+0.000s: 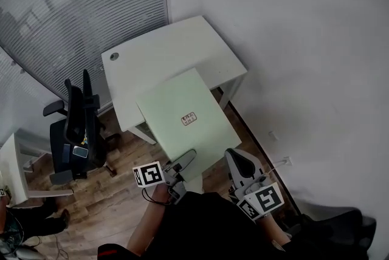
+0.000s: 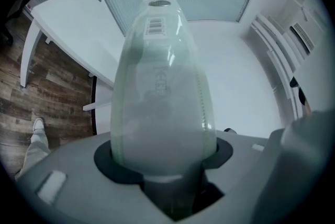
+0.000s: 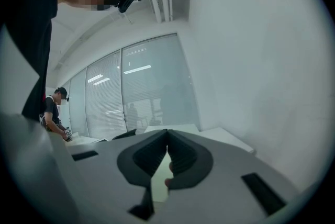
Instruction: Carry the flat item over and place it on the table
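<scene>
White table [image 1: 159,51] | smooth flat pale-green board [image 1: 176,101] | left gripper [image 1: 181,169], right gripper [image 1: 236,161] jaws clamped on its edge

The pale green flat square board [image 1: 173,104] carries a small white label [image 1: 188,119] with red print near its middle, too small to read. A barcode sticker [image 2: 154,26] toward the board's far end has unreadable digits.

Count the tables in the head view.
2. One white table ahead by the wall; a second table cut off at the left edge, beyond the black chair. Others may lie outside view.
</scene>
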The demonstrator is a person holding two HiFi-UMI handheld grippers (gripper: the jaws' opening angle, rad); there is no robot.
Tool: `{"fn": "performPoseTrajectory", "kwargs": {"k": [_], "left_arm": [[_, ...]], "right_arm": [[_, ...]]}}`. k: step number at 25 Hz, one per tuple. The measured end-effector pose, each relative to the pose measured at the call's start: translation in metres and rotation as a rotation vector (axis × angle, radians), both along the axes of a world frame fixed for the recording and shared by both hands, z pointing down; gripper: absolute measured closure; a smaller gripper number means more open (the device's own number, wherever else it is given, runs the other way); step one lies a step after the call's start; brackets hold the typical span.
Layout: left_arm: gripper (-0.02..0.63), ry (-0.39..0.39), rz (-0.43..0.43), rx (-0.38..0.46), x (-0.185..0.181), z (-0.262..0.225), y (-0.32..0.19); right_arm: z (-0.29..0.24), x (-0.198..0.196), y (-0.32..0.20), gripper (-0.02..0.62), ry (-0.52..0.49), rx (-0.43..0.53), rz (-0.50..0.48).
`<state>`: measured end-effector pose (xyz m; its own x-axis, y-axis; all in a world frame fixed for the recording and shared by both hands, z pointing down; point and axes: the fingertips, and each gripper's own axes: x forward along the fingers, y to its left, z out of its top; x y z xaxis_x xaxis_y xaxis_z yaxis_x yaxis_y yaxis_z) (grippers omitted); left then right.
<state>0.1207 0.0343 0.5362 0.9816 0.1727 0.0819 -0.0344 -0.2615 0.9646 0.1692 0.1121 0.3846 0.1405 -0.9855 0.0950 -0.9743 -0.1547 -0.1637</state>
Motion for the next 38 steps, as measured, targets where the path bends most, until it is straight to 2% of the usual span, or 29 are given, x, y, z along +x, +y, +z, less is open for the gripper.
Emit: {"fn": "performPoseTrajectory", "kwargs": {"k": [7, 17, 28, 38], "left_arm": [[0.324, 0.009, -0.043, -0.04, 0.053, -0.001, -0.032], [0.324, -0.016, -0.063, -0.043, 0.108, 0.006, -0.098], [0.324, -0.065, -0.116, -0.044, 0.14, 0.032, -0.175], [0.324, -0.114, -0.166, -0.063, 0.151, 0.045, -0.194]], "right_arm": [[-0.011, 0.051, -0.044, 0.595, 0.026, -0.003, -0.031], [-0.018, 0.104, -0.11, 0.595, 0.044, -0.012, -0.06], [-0.011, 0.134, -0.198, 0.595, 0.04, 0.0, -0.144], [-0.006, 0.142, -0.239, 0.595, 0.01, -0.039, -0.258]]}}
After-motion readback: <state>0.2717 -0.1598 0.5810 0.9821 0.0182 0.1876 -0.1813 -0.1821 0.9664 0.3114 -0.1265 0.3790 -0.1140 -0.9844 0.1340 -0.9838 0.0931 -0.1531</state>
